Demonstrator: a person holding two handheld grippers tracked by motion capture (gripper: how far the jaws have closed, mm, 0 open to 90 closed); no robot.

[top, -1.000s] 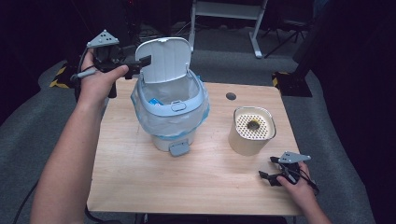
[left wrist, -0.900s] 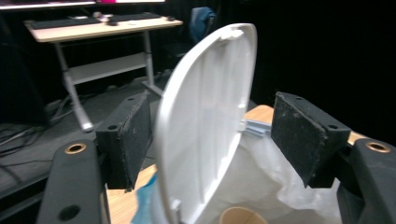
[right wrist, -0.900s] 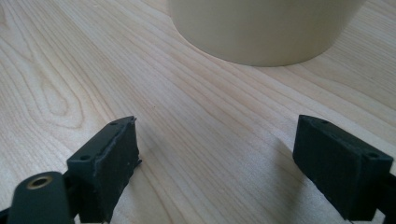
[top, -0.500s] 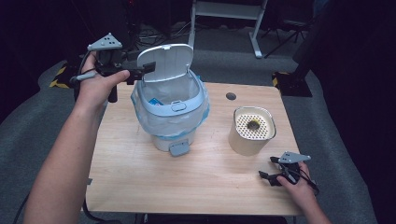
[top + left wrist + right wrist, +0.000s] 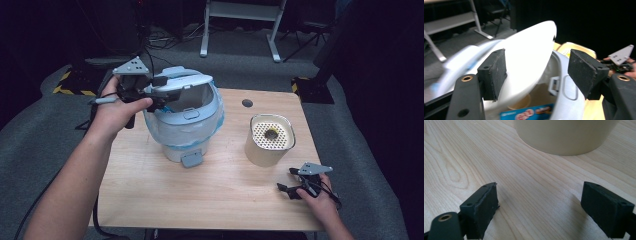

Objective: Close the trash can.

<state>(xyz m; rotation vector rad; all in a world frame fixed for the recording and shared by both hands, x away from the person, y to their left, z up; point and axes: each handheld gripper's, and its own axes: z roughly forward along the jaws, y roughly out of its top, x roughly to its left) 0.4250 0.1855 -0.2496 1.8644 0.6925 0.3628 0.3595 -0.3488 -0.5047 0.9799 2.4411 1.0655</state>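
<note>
From the high view, I am working the left gripper (image 5: 159,91) at the rear left of the table (image 5: 150,190), nudging the hinged lid (image 5: 177,82) of the small lined bin (image 5: 184,117) down toward its rim. The lid is lying half lowered, tilted over the mouth, so the closing is, in my judgement, well on but not finished. I am parking the right gripper (image 5: 294,186) low on the near right corner, well clear of the bin, just in front of the cream canister (image 5: 270,140) with the perforated top, so that it is not getting in the lid's way.

In the left gripper view, the jaws are standing wide apart and are clamping nothing: the left pad (image 5: 493,72) is sitting against the outer face of the blurred white lid (image 5: 529,57), while the right pad is hanging free over the opening. I am pushing rather than pinching. Below the lid, a blue printed packet (image 5: 527,114) is lying inside the bin.

In the right gripper view, the jaws are spread wide over bare wood (image 5: 529,185), holding nothing, and the base of the cream canister (image 5: 564,135) is standing just beyond them, untouched.
</note>
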